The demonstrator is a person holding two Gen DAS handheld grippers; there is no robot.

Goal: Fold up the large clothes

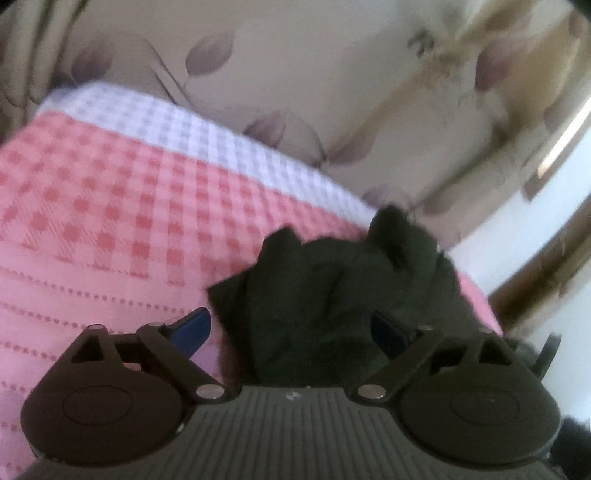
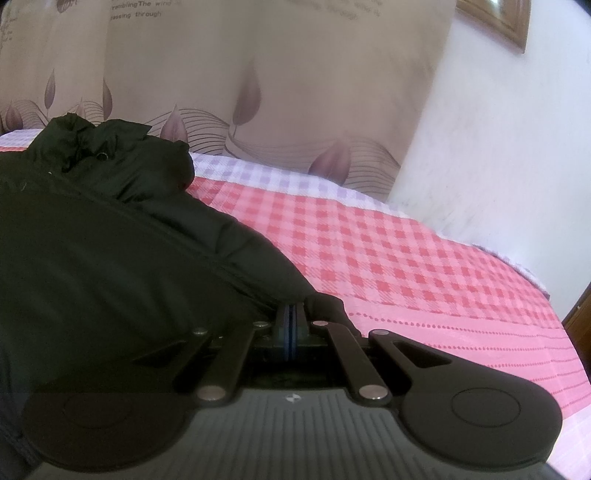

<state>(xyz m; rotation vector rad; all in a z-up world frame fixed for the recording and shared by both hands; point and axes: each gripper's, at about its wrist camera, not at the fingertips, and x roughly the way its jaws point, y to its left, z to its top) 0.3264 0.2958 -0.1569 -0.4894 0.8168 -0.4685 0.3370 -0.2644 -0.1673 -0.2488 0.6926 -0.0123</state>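
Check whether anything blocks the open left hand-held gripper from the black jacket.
Nothing visible does. The left hand-held gripper is open with the black jacket bunched directly between its fingers on the pink checked bedspread.

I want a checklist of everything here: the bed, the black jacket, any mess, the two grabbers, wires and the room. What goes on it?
Surface: bed with pink checked sheet, white checked band at the far edge.
Job's things: black puffy jacket, bunched up on the sheet.
Clutter: nothing seen.
Grippers: left gripper has jaws wide open, jacket cloth between them, not pinched; right gripper has jaws shut on the jacket's edge.
Cables: nothing seen.
Surroundings: beige leaf-print curtain, white wall, wooden frame on it.
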